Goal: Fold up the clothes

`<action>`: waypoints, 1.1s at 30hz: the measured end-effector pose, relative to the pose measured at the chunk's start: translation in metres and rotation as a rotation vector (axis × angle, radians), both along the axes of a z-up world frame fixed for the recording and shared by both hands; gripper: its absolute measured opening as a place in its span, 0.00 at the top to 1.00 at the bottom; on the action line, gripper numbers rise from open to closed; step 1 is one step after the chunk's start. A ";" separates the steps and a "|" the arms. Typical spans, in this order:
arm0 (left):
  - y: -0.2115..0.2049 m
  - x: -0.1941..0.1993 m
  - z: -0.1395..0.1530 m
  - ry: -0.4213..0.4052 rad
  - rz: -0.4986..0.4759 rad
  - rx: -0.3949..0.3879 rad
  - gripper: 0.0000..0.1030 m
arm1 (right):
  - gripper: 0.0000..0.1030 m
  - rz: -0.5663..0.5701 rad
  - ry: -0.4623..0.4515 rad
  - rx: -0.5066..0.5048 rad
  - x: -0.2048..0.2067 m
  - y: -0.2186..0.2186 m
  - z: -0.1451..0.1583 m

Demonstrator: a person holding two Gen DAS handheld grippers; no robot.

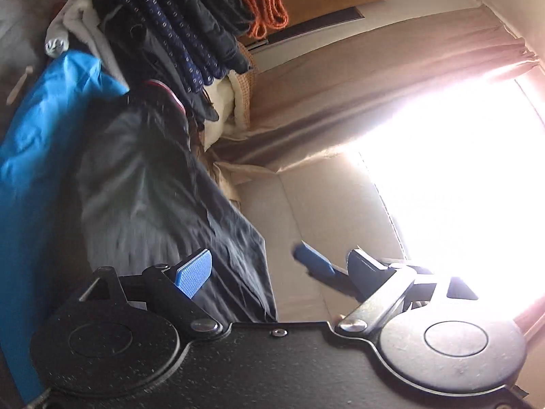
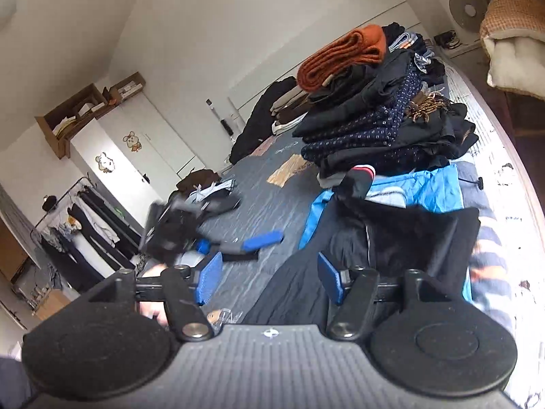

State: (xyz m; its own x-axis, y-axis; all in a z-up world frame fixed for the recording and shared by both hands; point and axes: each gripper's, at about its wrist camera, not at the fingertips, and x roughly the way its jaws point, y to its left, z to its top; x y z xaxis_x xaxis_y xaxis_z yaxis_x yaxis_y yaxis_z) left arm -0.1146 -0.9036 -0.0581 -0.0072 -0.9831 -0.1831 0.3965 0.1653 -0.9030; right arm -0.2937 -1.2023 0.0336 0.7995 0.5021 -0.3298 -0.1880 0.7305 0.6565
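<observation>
I see a dark garment lying rumpled and spread on the grey bed cover, its near edge draped toward me, a red-and-white trimmed cuff poking up at its far end. Under it lies a bright blue garment, flat and partly covered. Just behind them I see 1 tall stack of folded clothes, mostly black and dotted navy, topped by a folded orange knit.
</observation>
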 end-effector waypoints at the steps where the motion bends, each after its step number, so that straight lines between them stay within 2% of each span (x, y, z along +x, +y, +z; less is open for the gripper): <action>1: 0.004 -0.010 -0.004 0.009 -0.004 0.003 0.16 | 0.41 0.006 0.025 0.038 0.022 -0.003 -0.008; 6: 0.015 -0.046 -0.014 0.007 -0.034 0.068 0.16 | 0.41 0.022 0.186 0.128 0.100 0.008 -0.064; 9: 0.026 -0.059 -0.016 -0.009 -0.028 0.119 0.16 | 0.43 -0.038 0.280 0.098 0.121 0.003 -0.097; 12: 0.040 -0.069 -0.011 -0.042 0.004 0.175 0.16 | 0.47 -0.123 0.285 0.175 0.124 -0.030 -0.112; 15: 0.048 -0.079 0.001 -0.120 0.055 0.267 0.15 | 0.47 -0.225 0.282 0.140 0.115 -0.057 -0.112; 18: 0.041 -0.090 0.021 -0.235 0.099 0.360 0.09 | 0.46 -0.243 0.282 0.149 0.103 -0.070 -0.105; 20: 0.025 -0.097 0.034 -0.319 0.138 0.432 0.06 | 0.44 -0.263 0.261 0.085 0.091 -0.067 -0.086; 22: 0.015 -0.108 0.048 -0.398 0.172 0.501 0.05 | 0.43 -0.272 0.235 0.002 0.073 -0.056 -0.065; 25: 0.004 -0.126 0.060 -0.471 0.206 0.590 0.03 | 0.40 -0.286 0.193 -0.133 0.035 -0.029 -0.036; 29: -0.002 -0.153 0.066 -0.547 0.215 0.618 0.00 | 0.30 -0.282 0.150 -0.288 -0.026 0.017 -0.016; 30: -0.002 -0.159 0.068 -0.570 0.227 0.613 0.00 | 0.29 -0.272 0.143 -0.312 -0.039 0.029 -0.014; 32: -0.005 -0.168 0.070 -0.576 0.174 0.638 0.00 | 0.28 -0.247 0.136 -0.344 -0.063 0.050 -0.011; 33: -0.006 -0.175 0.071 -0.612 0.184 0.654 0.00 | 0.28 -0.242 0.138 -0.355 -0.071 0.058 -0.010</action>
State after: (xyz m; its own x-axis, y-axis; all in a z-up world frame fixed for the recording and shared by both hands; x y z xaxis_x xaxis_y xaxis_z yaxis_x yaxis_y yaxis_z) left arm -0.2897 -0.9095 0.0132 0.4214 -0.6581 -0.6240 0.6920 0.6780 -0.2477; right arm -0.3651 -1.1446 0.0236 0.8164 0.1429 -0.5596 0.0873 0.9272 0.3642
